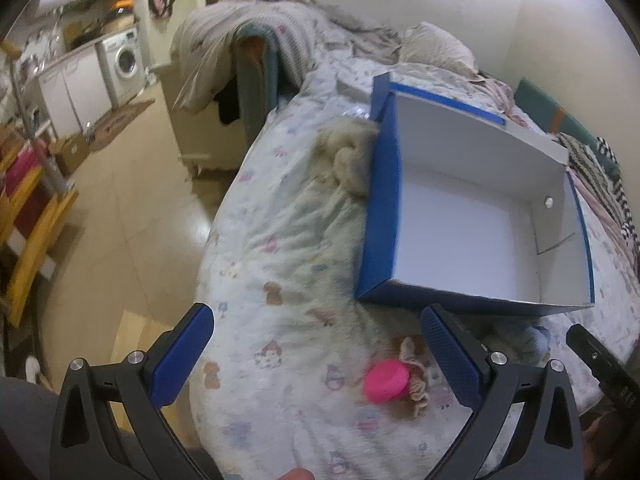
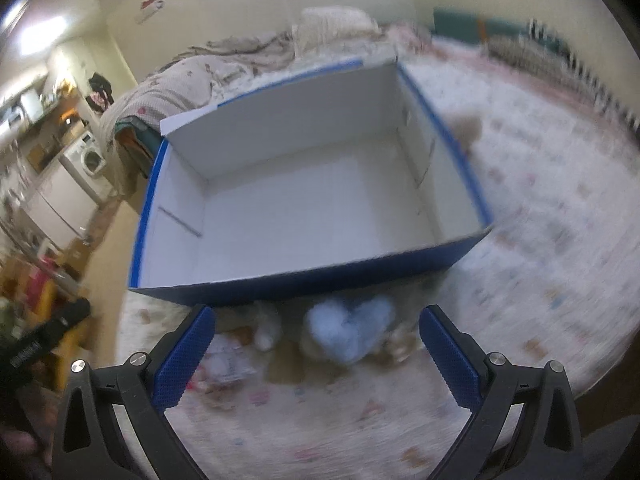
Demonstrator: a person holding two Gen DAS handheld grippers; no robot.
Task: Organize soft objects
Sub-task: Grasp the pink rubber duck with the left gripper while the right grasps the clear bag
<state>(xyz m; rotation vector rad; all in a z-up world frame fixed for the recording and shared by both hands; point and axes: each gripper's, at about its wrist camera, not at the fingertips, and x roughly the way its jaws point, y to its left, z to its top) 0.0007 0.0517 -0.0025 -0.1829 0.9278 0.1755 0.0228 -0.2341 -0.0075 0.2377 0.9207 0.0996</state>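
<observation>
An open blue box with a white inside (image 1: 472, 220) sits on the bed, empty; it also shows in the right wrist view (image 2: 304, 200). A beige fluffy toy (image 1: 348, 156) lies against its left wall. A small doll with a pink hat (image 1: 390, 384) lies on the blanket between the fingers of my left gripper (image 1: 318, 356), which is open and empty. A toy with a light blue plush heart (image 2: 348, 332) lies just in front of the box, between the fingers of my open, empty right gripper (image 2: 316, 354). A small white plush (image 2: 266, 330) lies to its left.
The bed carries a patterned blanket (image 1: 280, 248), with pillows and crumpled bedding (image 1: 432, 44) at the far end. The bed edge drops to the floor (image 1: 132, 208) on the left. A washing machine (image 1: 124, 60) and shelves stand further left.
</observation>
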